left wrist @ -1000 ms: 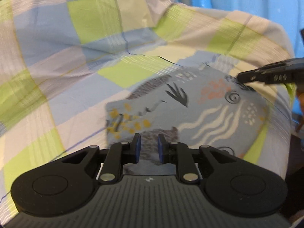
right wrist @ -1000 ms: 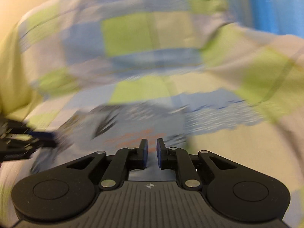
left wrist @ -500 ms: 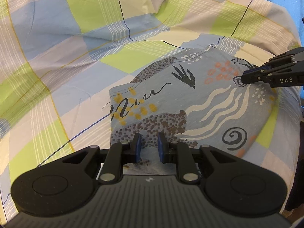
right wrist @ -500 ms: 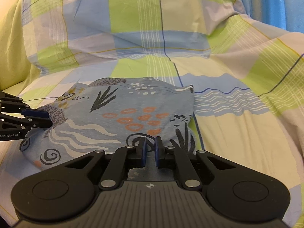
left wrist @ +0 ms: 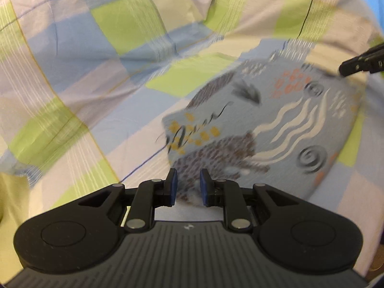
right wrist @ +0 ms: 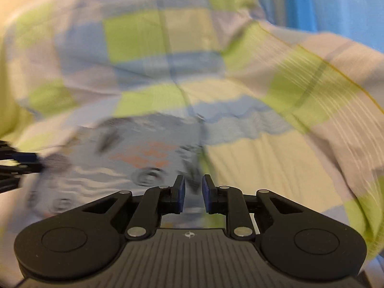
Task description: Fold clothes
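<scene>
Left wrist view: the patterned garment (left wrist: 264, 129) lies as a flat compact shape on the checked sheet (left wrist: 96, 72). The left gripper (left wrist: 188, 187), half a second ago pinched near its edge, now gapes, holding nothing.

Right wrist view, blurred: the right gripper (right wrist: 193, 192), nearly closed before, has also parted and holds nothing, so both seem to be letting go. No containers show.

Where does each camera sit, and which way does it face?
Left wrist: sits on the left gripper, faces forward over the patterned garment on the checked sheet; own jaws apart, right gripper's tip at upper right.
Right wrist: sits on the right gripper, same direction, blurred; left gripper at left edge.
Both share garment and sheet.
</scene>
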### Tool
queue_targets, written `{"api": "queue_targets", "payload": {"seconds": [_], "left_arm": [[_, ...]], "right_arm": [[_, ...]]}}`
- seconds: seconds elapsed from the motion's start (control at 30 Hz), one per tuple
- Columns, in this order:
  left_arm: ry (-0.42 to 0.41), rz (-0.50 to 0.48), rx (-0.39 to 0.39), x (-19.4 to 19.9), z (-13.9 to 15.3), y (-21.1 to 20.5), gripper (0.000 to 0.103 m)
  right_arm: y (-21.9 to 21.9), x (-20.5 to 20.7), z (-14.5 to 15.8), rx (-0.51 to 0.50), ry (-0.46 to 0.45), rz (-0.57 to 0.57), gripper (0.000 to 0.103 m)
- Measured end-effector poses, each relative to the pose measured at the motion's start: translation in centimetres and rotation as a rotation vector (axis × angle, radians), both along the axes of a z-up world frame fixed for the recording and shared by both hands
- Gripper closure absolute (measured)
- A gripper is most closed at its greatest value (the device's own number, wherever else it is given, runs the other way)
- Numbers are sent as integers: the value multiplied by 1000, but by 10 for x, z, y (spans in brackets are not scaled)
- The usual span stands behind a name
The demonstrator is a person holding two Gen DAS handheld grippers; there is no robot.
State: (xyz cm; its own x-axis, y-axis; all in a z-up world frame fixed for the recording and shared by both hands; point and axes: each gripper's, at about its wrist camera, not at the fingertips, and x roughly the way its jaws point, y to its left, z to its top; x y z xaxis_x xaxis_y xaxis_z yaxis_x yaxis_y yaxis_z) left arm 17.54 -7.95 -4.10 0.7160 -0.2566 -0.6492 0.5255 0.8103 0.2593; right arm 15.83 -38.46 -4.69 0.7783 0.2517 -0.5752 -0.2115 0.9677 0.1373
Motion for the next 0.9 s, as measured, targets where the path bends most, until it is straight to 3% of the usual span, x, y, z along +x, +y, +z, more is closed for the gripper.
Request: {"api": "queue_targets", "payload": {"seconds": [0.1, 0.17, 0.23, 0.3, 0.4, 0.5, 0.53, 0.63, 0.77, 0.9], "left_arm": [[9, -67, -27, -12, 5, -7, 86], [41, -124, 18, -20, -2, -14, 86], [65, -163, 68, -26, -10, -16, 85], [87, -149, 63, -26, -8, -11, 85], [48, -134, 102, -30, -4, -7, 84], [-83, -196, 228, -51, -2, -18, 84], [-112, -227, 236, -58, 0, -23, 84], [-133, -302, 233, -69, -5, -40, 76], [-169, -395, 367, -79, -31, -63, 70], [-222, -432, 431, -83, -43, -73, 70]], "right_arm": [[20, -5, -6, -30, 30, 91, 82], [25, -3, -16, -77, 87, 105, 82], [17, -2, -19, -48, 118, 84, 86], [9, -3, -17, -12, 133, 51, 89], [7, -16, -13, -65, 98, 36, 86], [25, -41, -6, -223, -20, 125, 81], [36, -48, -8, -289, -54, 170, 77], [66, -64, -18, -478, -137, 301, 70], [101, -71, -37, -690, -189, 463, 70], [121, -68, -57, -892, -235, 584, 70]]}}
